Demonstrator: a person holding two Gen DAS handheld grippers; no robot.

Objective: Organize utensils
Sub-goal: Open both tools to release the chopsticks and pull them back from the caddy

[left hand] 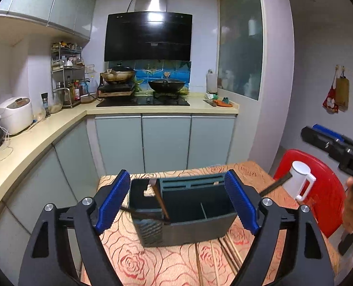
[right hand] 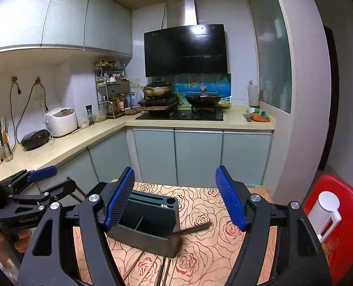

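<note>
A dark green utensil holder [left hand: 188, 212] with compartments stands on a table with a rose-patterned cloth [left hand: 138, 267]. It also shows in the right wrist view [right hand: 147, 224]. A dark utensil handle [left hand: 161, 200] leans in its left part, and a long dark handle [right hand: 193, 229] sticks out over its right rim. Brown chopsticks [left hand: 228, 250] lie on the cloth in front of the holder; they also show in the right wrist view [right hand: 162, 271]. My left gripper [left hand: 177, 201] is open and empty, above the holder. My right gripper [right hand: 176, 197] is open and empty, above the holder.
A red plastic stool [left hand: 319, 190] with a white lidded jug [left hand: 299, 181] stands right of the table. A kitchen counter [right hand: 81, 140] with a rice cooker [right hand: 60, 121] runs along the left; the stove [right hand: 180, 115] with pans is at the back.
</note>
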